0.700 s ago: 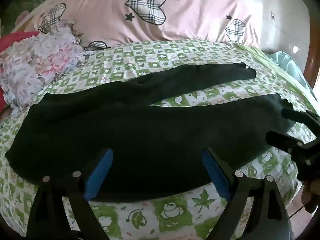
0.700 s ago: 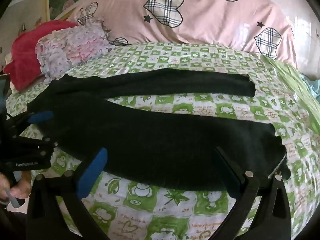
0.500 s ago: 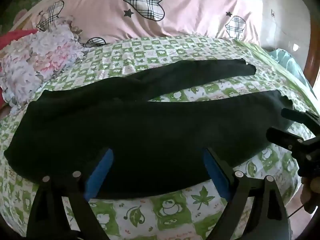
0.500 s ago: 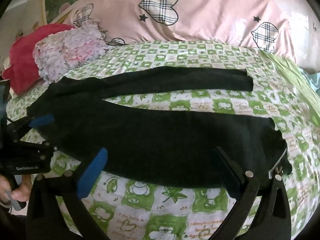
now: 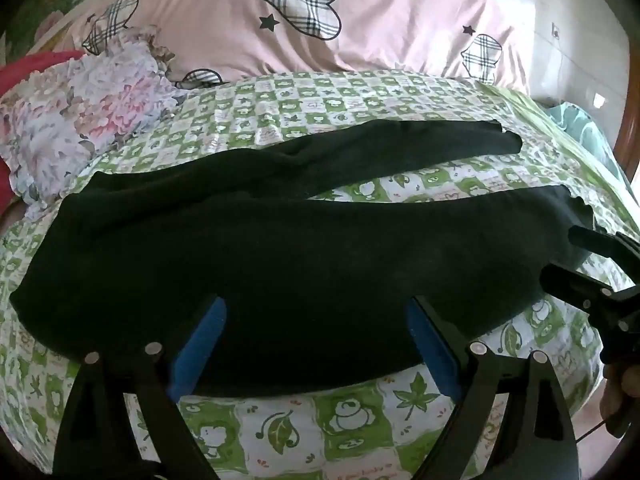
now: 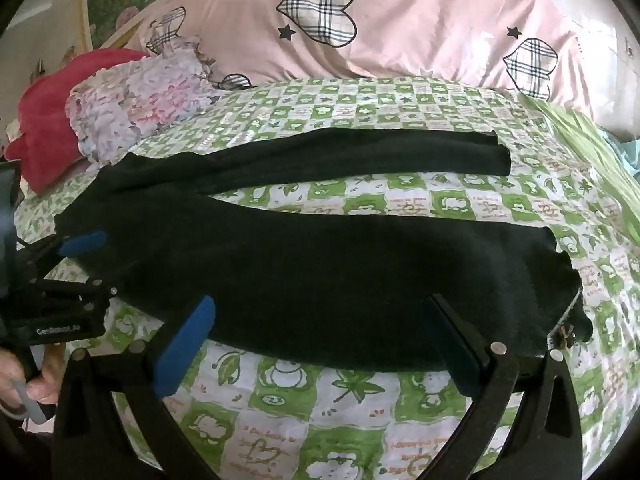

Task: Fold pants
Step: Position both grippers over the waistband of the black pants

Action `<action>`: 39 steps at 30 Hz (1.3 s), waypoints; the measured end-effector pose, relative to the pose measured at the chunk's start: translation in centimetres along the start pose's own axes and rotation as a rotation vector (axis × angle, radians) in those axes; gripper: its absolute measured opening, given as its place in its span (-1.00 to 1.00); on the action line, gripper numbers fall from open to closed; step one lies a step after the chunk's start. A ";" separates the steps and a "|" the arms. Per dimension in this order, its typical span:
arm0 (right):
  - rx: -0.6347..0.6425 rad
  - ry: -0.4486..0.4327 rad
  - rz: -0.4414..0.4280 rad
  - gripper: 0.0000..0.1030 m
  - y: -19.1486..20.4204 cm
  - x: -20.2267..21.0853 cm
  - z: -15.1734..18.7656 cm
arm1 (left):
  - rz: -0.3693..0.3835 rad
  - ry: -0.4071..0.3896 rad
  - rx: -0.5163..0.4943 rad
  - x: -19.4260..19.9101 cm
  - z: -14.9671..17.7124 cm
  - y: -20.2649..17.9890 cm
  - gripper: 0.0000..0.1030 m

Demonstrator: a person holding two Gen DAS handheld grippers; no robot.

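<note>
Black pants lie spread flat across the bed, waist to the left, two legs running right with a gap between them; they also show in the right wrist view. My left gripper is open, its blue-padded fingers hovering over the near edge of the pants near the waist. My right gripper is open over the near leg's front edge. The right gripper also shows in the left wrist view by the near leg's cuff. The left gripper shows in the right wrist view by the waist.
The bed has a green and white checked sheet. A pink quilt with plaid hearts is piled at the back. A floral pillow and a red cloth lie at the left. A green blanket lies at the right.
Both grippers have edged slightly forward over the near edge of the pants. The pants have not moved.
</note>
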State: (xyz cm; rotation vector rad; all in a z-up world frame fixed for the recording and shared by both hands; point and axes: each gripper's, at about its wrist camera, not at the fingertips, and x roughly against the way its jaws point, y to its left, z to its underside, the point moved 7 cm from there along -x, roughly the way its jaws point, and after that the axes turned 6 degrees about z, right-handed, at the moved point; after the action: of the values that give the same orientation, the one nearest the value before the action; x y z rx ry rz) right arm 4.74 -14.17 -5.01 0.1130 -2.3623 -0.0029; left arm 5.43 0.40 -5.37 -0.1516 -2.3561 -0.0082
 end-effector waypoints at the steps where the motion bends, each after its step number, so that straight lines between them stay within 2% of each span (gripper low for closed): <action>1: 0.000 0.001 -0.001 1.00 0.0 0.0 0.0 | 0.001 0.000 0.000 0.0 0.0 0.0 0.79; 39: -0.002 -0.017 -0.012 1.00 0.9 0.5 -0.6 | 0.021 0.010 0.016 -0.1 0.2 0.0 0.79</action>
State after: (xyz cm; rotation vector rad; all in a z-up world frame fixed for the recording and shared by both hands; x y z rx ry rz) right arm 4.78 -13.26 -4.19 0.1269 -2.3789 -0.0120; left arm 5.36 0.43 -5.64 -0.1686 -2.3436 0.0198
